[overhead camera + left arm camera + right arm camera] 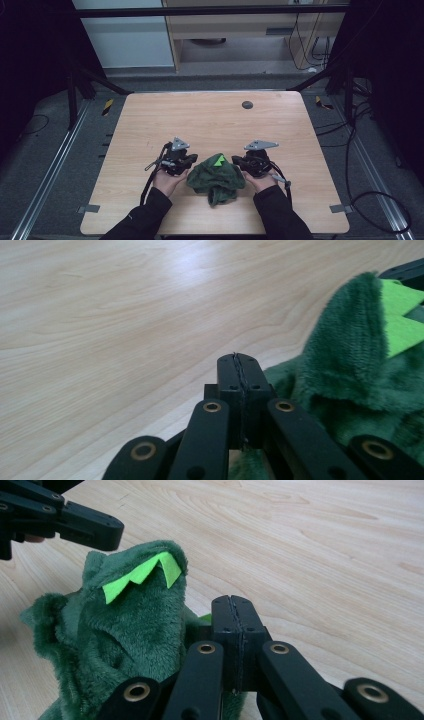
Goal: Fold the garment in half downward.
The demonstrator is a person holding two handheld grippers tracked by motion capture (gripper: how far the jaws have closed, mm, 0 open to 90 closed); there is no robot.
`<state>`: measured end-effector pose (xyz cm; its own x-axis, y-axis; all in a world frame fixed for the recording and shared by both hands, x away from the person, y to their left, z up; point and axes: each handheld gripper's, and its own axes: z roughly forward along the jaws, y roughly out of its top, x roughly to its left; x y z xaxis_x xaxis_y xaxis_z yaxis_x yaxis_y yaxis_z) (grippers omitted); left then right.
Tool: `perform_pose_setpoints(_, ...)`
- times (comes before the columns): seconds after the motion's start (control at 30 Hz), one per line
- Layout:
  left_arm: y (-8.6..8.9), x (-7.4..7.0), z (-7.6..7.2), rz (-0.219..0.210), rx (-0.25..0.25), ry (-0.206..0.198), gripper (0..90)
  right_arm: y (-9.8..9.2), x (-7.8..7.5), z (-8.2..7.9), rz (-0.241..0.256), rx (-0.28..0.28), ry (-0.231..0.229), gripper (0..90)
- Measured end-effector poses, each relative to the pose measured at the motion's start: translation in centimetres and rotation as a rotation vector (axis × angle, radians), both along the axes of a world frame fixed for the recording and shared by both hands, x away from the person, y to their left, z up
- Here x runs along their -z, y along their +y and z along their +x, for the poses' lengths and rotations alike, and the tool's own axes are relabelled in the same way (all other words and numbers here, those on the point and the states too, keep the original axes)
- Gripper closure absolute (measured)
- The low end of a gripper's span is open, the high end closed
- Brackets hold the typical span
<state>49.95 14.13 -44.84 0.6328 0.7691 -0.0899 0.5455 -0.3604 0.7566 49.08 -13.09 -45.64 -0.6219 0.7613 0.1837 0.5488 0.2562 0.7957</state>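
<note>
Flanking a crumpled green plush garment [216, 177] near the front edge of the worktop [210, 120], one pair of tongs on each side. Left tongs [239, 362] pressed together, tips bare over the wood, plush just beside them and bunched under the linkage; whether any cloth is caught lower down, impossible to tell. Right tongs [234, 605] likewise pressed together, close against the plush, bright green felt spikes [142, 575] standing up beside them. Probably placed so to take opposite edges and spread or fold the heap evenly.
</note>
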Motion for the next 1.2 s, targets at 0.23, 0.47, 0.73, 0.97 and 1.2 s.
perform_pose_setpoints(0.23, -0.4, 0.1, -0.4, -0.006, 0.041, 0.01, 90.0, 0.7, 0.3, -0.3, -0.007, -0.034, 0.016, 90.0)
perform_pose_setpoints(0.47, -1.0, -0.2, -1.4, -0.017, 0.08, -0.002, 90.0, 1.3, -0.1, -1.0, 0.0, -0.075, 0.013, 89.6)
perform_pose_setpoints(0.73, -0.9, -1.1, -3.5, -0.023, 0.123, -0.026, 89.9, 1.5, -0.7, -2.1, 0.013, -0.108, -0.002, 89.4)
perform_pose_setpoints(0.97, -0.7, -1.5, -4.9, -0.033, 0.149, -0.035, 90.0, 1.6, -0.8, -2.9, 0.014, -0.127, -0.006, 89.2)
perform_pose_setpoints(1.2, -1.1, -1.6, -6.5, -0.022, 0.172, -0.043, 90.0, 1.0, -0.9, -4.1, 0.029, -0.133, 0.001, 89.0)
